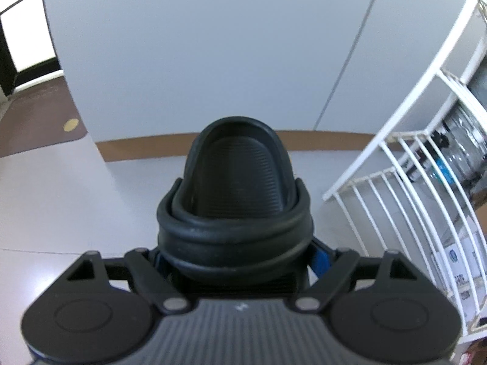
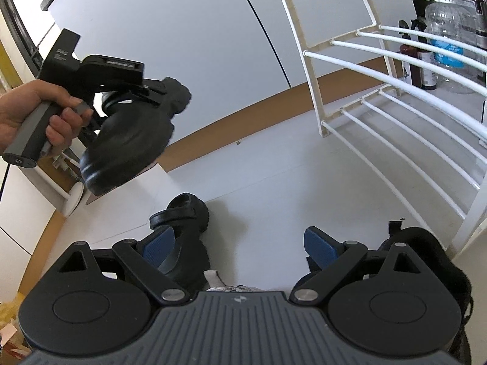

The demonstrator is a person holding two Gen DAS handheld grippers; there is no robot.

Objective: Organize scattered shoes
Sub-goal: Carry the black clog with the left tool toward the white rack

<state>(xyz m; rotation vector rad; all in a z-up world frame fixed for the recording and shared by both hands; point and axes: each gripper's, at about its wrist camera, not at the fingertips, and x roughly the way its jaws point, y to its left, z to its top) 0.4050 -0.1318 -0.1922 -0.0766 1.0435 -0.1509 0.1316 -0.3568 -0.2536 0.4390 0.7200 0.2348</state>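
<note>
Pale grey floor (image 2: pixel 274 164) runs under a white slatted metal shoe rack (image 2: pixel 404 97). Left of the rack, the left gripper (image 1: pixel 234 252) grips a black rubber clog (image 1: pixel 236 188) aloft. Right gripper (image 2: pixel 240 243) hangs spread wide over another black clog (image 2: pixel 185 213) on the floor.

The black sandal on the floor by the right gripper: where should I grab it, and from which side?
Probably the strap arched over the black sandal. It stands raised above the footbed, giving the open right gripper an edge to pinch. Come from above, slightly leftward, since the sandal lies under the left finger.
</note>
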